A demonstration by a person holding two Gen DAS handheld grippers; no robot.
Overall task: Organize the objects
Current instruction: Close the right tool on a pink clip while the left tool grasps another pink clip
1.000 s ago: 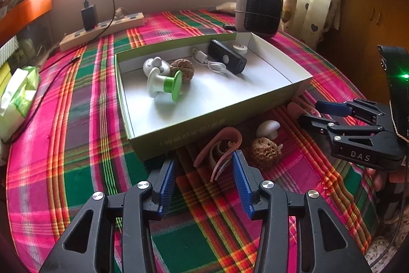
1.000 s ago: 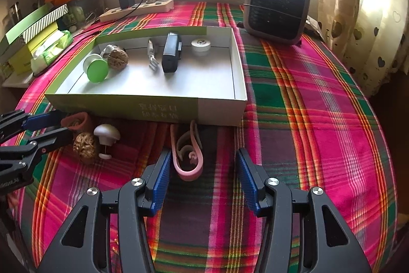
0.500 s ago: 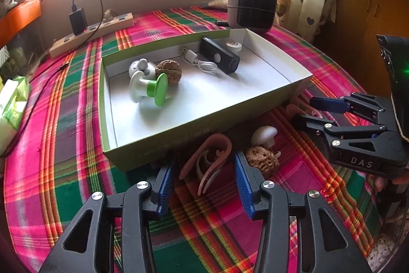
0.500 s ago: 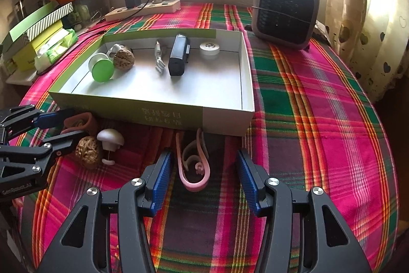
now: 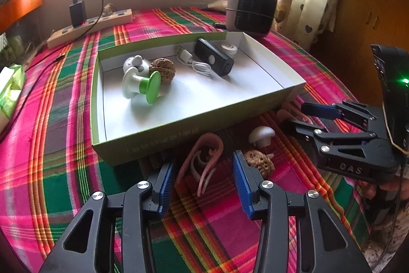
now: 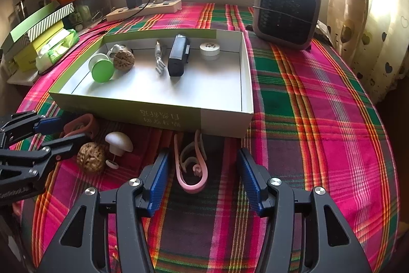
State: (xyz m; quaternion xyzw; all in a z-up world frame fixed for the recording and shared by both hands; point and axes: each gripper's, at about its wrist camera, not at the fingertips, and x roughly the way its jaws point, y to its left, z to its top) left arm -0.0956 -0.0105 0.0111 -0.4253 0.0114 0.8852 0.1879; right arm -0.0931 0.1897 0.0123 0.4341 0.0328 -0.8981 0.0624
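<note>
A green-walled box [image 5: 179, 142] [image 6: 122, 106] on the plaid cloth holds a green-and-white spool [image 5: 141, 86], a walnut [image 5: 162, 69], a white cable [image 5: 194, 63], a black device [image 5: 213, 59] and a white disc [image 6: 209, 50]. In front of the box lie a brown-pink ear hook [image 5: 204, 157], a walnut [image 5: 258, 163] and a white mushroom piece [image 5: 260, 136]. My left gripper [image 5: 203, 186] is open with the brown-pink hook between its fingers. My right gripper [image 6: 203, 178] is open around a pale pink ear hook [image 6: 191, 165]. Neither touches its hook.
A grey heater [image 6: 287, 12] stands behind the box at the right. A power strip with a black charger [image 6: 145, 8] lies at the back. Green boxes and a tissue pack [image 6: 51, 47] sit at the left edge. A curtain [image 6: 370, 17] hangs at the right.
Both grippers have moved slightly forward toward the box, so each ear hook sits a little deeper between its fingers. Both stay open.
</note>
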